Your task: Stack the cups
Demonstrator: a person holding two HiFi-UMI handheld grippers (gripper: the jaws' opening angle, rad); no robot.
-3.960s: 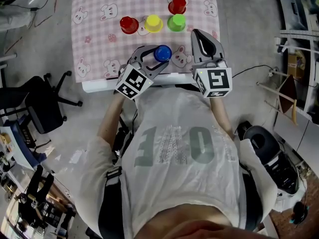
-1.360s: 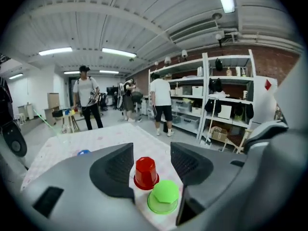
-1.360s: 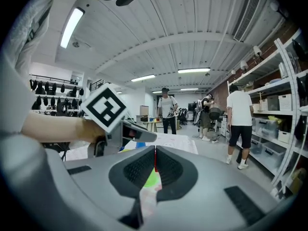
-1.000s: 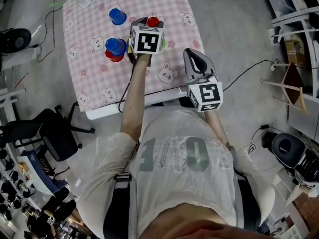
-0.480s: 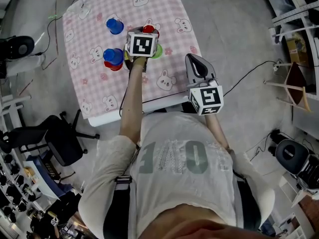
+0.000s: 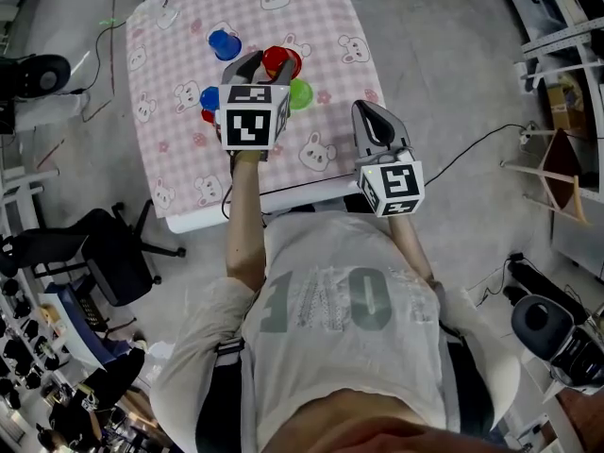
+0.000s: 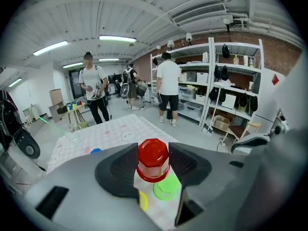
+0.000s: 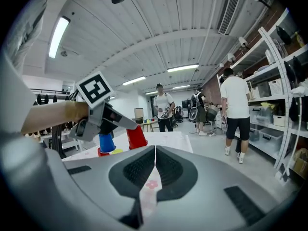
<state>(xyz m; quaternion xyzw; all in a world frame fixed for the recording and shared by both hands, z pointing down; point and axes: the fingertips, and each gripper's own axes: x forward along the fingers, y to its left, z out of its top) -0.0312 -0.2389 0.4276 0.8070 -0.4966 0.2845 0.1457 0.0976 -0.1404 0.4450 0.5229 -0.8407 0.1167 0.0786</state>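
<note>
Right gripper (image 6: 376, 125) sits at the near table edge, jaws pressed together, empty. Left gripper (image 7: 153, 163) is clamped on an upturned red plastic cup (image 7: 153, 152) over the pink checked tablecloth (image 6: 321, 26). Below it is a green plastic cup (image 7: 166, 190). The yellow cup (image 7: 143, 201) is mostly hidden, and the blue cup on a red one (image 6: 209, 97) is half behind the marker cube (image 6: 251, 118).

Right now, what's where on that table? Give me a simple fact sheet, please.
Surface: pink checked tablecloth with bear prints
Left tool: shut on an upside-down red plastic cup, held above the cloth
Right tool: shut, empty, off to the side of the cups
Nearby on the cloth: bright green plastic cup; yellow plastic cup, partly hidden
Stack: blue plastic cup on a second red cup
Apart: lone blue cup
</note>
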